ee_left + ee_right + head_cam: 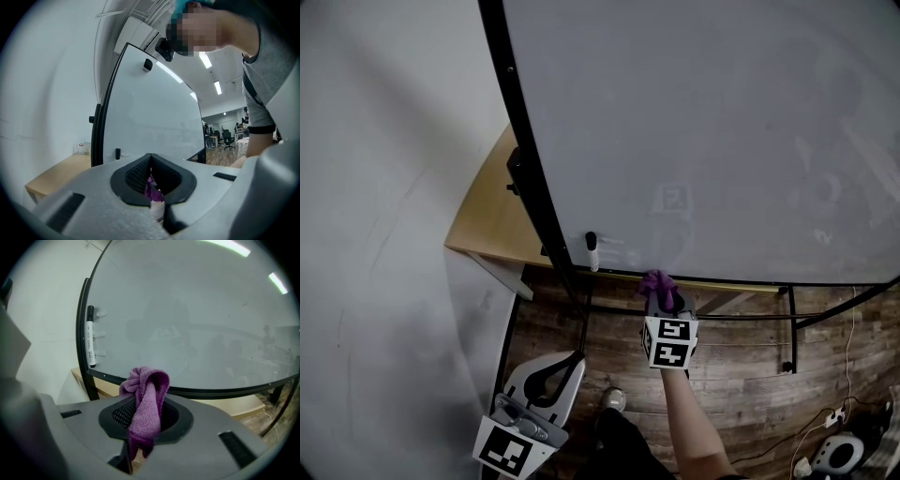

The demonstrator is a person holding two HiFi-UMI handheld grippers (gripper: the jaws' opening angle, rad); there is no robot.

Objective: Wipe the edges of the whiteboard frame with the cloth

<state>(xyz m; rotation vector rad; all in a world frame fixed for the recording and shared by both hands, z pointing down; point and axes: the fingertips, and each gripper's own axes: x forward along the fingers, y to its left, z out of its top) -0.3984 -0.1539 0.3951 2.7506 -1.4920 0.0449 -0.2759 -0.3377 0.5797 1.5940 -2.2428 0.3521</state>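
Observation:
The whiteboard has a thin black frame; its left edge and bottom edge meet near a black marker resting on the board. My right gripper is shut on a purple cloth, whose bunched end sits right at the bottom edge. In the right gripper view the cloth sticks up out of the gripper, just in front of the frame's bottom edge. My left gripper hangs low at the left, shut and holding nothing.
A light wooden table stands behind the board against the white wall. The board's black stand legs rise from a wood floor. Cables and a power strip lie at bottom right. A shoe shows below.

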